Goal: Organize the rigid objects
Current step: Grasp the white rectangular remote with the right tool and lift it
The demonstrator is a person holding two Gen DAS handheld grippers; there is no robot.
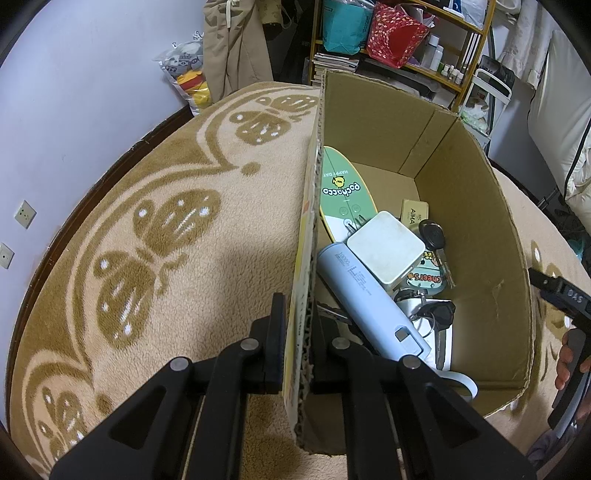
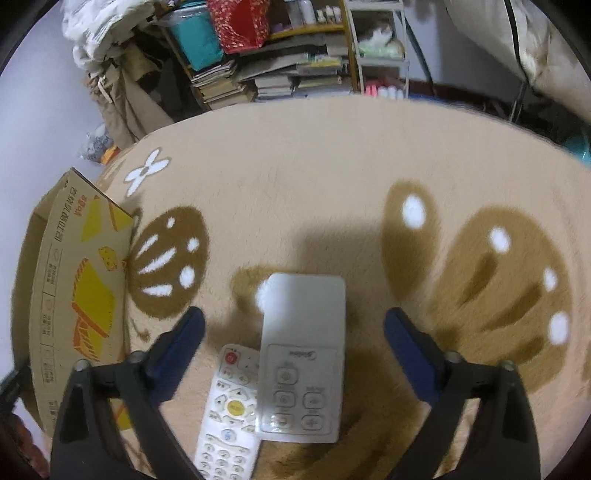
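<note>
Two remotes lie on the butterfly-patterned blanket point(image 2: 295, 177): a grey one point(image 2: 301, 356) overlapping a white one point(image 2: 229, 413). Your right gripper point(image 2: 293, 332) hangs over them, jaws wide, touching neither. Your left gripper point(image 1: 298, 325) is clamped on the wall of the cardboard box point(image 1: 476, 206) holding a power bank point(image 1: 369, 299), charger point(image 1: 386, 251) and keys point(image 1: 436, 240)

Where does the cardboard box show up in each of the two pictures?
Left wrist view: the box fills the centre and right, its near wall clamped by the left gripper.
Right wrist view: the box stands at the left edge, printed side out.
Shared landmark: the red bag on the shelf.
</note>
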